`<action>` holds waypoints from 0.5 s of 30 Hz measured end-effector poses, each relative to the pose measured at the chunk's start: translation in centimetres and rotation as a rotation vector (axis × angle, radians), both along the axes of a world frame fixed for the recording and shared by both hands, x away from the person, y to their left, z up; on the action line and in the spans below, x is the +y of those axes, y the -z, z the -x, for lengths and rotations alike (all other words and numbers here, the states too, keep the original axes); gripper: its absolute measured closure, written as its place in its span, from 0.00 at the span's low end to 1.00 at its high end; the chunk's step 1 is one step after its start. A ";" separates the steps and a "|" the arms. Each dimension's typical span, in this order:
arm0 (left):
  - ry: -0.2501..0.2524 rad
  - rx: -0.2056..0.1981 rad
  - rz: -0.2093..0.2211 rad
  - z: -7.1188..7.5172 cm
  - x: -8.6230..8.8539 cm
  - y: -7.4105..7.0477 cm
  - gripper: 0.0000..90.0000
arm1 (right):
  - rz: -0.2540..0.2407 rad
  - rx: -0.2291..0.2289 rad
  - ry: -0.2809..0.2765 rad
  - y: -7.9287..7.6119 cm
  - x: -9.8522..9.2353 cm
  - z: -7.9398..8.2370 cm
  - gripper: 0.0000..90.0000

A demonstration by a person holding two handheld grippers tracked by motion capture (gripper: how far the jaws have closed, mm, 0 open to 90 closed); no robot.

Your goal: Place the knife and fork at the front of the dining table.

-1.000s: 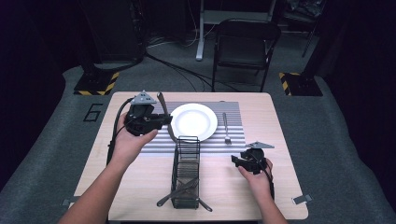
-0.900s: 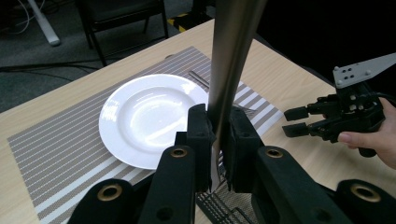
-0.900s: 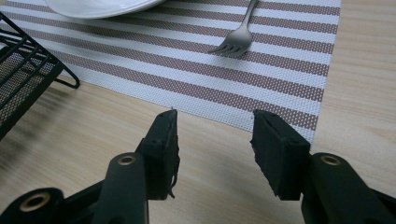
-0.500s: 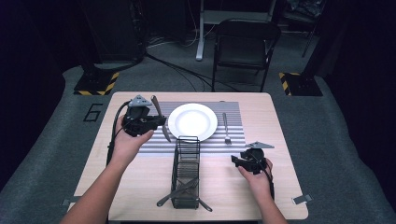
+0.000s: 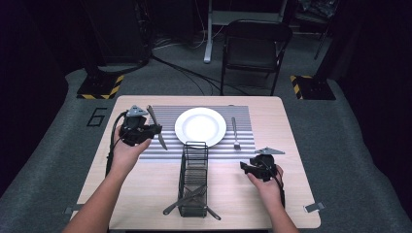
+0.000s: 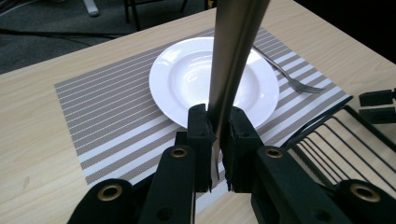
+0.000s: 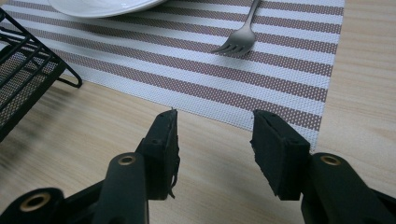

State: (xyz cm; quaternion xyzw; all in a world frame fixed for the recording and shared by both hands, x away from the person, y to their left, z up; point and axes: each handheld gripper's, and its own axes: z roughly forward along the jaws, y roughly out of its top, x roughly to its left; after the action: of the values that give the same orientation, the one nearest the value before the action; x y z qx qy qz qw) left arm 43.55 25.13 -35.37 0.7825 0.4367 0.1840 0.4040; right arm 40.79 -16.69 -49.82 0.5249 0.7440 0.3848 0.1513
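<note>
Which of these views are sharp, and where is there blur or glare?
High view: table lit evenly, room behind dark. Left gripper view: the knife held in the left gripper is soft up close, with sheen on the plate. Right gripper view: fork sharp, basket edge smeared.

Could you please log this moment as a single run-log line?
left gripper: shut on knife | right gripper: open, over table | fork: on placemat
</note>
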 end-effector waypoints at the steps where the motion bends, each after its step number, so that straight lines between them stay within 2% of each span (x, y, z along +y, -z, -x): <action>1: -0.007 0.002 0.004 0.0 0.1 0.2 0.91 | 0.002 0.002 -0.001 0.0 0.0 0.0 0.56; 6: -0.024 0.001 0.000 -0.2 0.8 1.0 0.91 | 0.002 0.007 -0.002 0.1 0.0 0.0 0.56; 15: -0.059 0.034 -0.006 -0.6 1.9 2.7 0.91 | -0.005 0.012 0.001 0.1 0.0 0.0 0.56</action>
State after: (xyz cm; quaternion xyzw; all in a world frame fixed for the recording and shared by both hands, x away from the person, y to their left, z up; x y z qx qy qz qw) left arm 44.17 27.04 -38.07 0.7735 0.4657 0.1840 0.3885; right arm 40.78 -16.68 -49.90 0.5277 0.7439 0.3833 0.1457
